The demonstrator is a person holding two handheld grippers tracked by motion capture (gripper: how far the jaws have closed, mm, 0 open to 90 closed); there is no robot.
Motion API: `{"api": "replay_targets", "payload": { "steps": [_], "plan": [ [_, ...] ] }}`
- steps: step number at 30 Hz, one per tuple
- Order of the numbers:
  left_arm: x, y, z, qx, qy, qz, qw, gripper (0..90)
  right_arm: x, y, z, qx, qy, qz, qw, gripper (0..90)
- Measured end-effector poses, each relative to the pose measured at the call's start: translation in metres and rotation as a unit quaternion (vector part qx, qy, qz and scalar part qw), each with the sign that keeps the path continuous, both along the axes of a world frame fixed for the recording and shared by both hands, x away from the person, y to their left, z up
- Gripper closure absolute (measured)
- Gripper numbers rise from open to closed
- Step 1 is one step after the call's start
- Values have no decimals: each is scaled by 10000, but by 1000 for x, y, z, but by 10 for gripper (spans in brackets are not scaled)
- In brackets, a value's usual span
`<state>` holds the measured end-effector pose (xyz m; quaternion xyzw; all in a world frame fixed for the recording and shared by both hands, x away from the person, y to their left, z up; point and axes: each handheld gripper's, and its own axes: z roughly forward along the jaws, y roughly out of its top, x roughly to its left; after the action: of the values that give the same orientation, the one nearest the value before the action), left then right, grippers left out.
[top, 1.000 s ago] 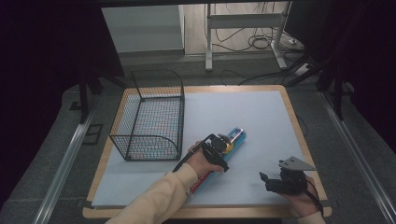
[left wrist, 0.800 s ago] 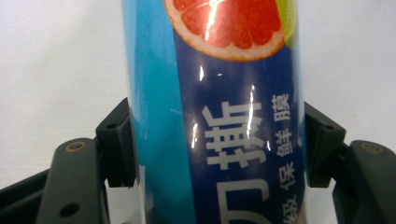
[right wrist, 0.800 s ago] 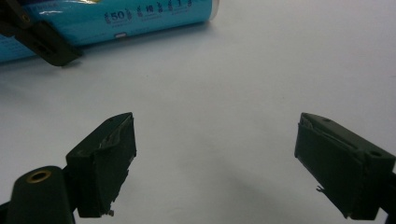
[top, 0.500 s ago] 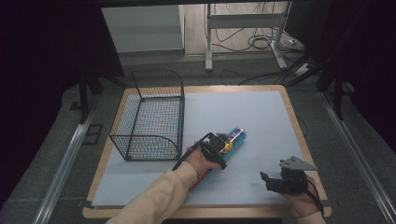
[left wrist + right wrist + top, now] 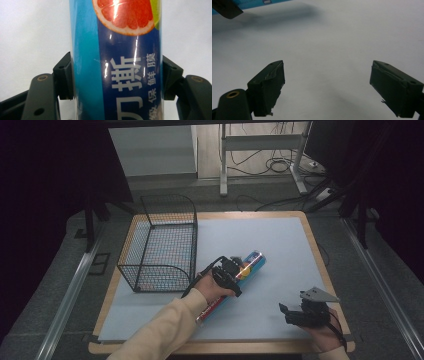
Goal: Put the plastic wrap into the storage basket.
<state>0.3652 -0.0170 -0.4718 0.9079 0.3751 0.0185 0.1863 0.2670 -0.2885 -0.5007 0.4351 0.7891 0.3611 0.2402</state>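
- Since a second ago, the left gripper [image 5: 235, 272] has clamped its jaws onto the box [image 5: 239, 279] and seems to have lifted it slightly off the mat [image 5: 280, 245]; in the earlier high views the jaws sat a little lower over it.
- Both pads [image 5: 65, 75] press the box's long sides in the left gripper view, so the grasp looks done.
- Left to do, by my reading: carry the box to the wire basket [image 5: 162, 245], which stands just to the left, and drop it in.
- Right gripper [image 5: 295, 316] rests near the table's front edge with jaws wide apart, holding nothing.
- Hard to tell: whether the box's near end has cleared the mat, since the sleeve [image 5: 160, 332] covers it.
- Basket contents are unclear through the mesh.
- Print on the box is cut off, showing a grapefruit slice and part of its lettering.
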Motion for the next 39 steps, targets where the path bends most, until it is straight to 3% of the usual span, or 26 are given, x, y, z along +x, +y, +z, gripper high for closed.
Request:
{"api": "replay_targets", "payload": {
  "steps": [5,39],
  "plan": [
    [-1,0,14,-72,-56,-67,9999,315,0,0,0,-2,-9,-7,10000,131],
    [22,-10,48,-199,-134,-45,9997,316,1,-3,1,70,-27,-8,10000,132]
  ]
}}
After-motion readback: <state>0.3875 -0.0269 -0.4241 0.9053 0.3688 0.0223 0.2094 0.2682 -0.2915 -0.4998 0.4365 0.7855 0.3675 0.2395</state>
